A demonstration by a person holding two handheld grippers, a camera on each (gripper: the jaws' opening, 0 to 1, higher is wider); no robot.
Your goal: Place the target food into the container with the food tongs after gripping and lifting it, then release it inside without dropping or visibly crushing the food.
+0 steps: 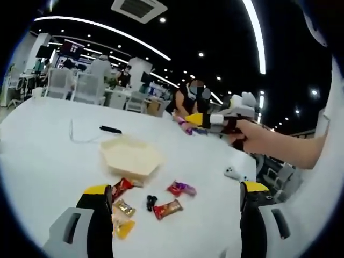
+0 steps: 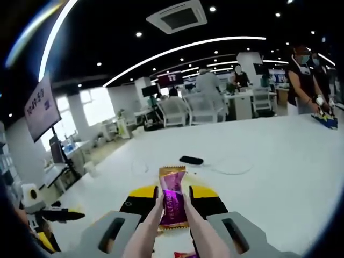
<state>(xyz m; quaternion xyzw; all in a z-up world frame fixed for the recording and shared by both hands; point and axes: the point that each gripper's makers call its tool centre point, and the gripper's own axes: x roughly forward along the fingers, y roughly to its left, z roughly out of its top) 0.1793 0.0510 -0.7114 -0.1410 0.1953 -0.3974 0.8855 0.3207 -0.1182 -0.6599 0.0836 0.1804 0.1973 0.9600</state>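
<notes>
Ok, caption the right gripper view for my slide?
Right claw grips a purple candy wrapper with tongs above the white table.

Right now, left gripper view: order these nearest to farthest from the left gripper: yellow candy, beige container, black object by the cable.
1. Yellow candy: right beside the left finger of the left gripper.
2. Beige container: mid-table, past the scattered candies.
3. Black object: farthest, beyond the container, next to the white cable.
</notes>
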